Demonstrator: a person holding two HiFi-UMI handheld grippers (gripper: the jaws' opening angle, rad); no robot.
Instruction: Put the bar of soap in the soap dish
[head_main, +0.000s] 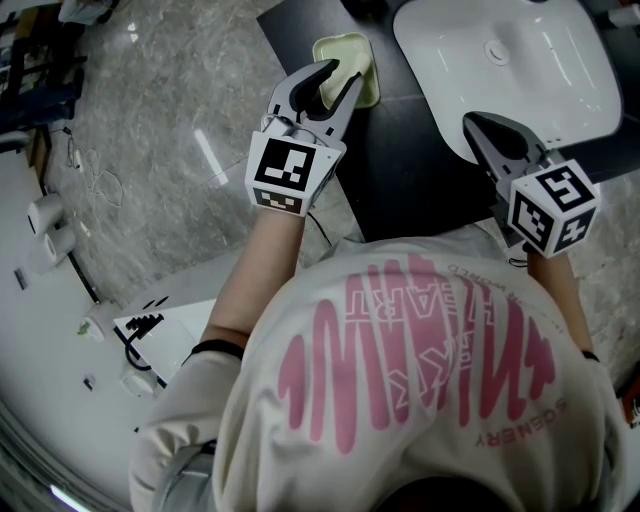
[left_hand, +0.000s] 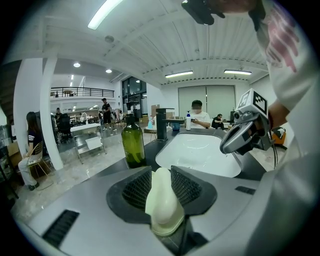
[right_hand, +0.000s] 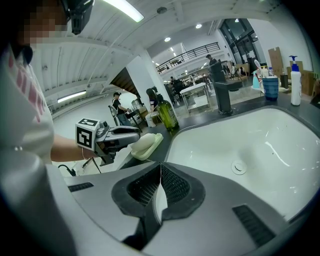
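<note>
L gripper (head_main: 338, 82) jaws clamped on cream oval soap bar (left_hand: 162, 202), long axis along jaws. Bar sits over, prob. touching, pale-green soap dish (head_main: 338, 45), just left of white sink basin (head_main: 520, 70). R gripper (head_main: 478, 128) jaws closed, empty, at basin's near rim.

Location type: a large open-plan lab or office hall, fitted with a mock washroom station.

Structural indicators:
- A high ceiling carries long strip lights (left_hand: 106, 12).
- A white pillar (left_hand: 32, 110) stands before a mezzanine railing (left_hand: 82, 91).
- Tall glazed windows (left_hand: 134, 92) close the far end.
- The polished grey stone-pattern floor (head_main: 160, 130) carries loose cables (head_main: 100, 185).

Occupancy indicators:
- Work tables (left_hand: 87, 129) and chairs (left_hand: 35, 155) fill the hall.
- Several people sit or stand at them; one person (left_hand: 199, 116) sits beyond the counter.

Station indicators:
- A dark counter (head_main: 400, 170) holds a white basin (head_main: 540, 90) with a black faucet (right_hand: 223, 87).
- A green bottle (left_hand: 132, 142), a pump bottle (right_hand: 296, 17) and a blue cup (right_hand: 270, 86) stand on it.
</note>
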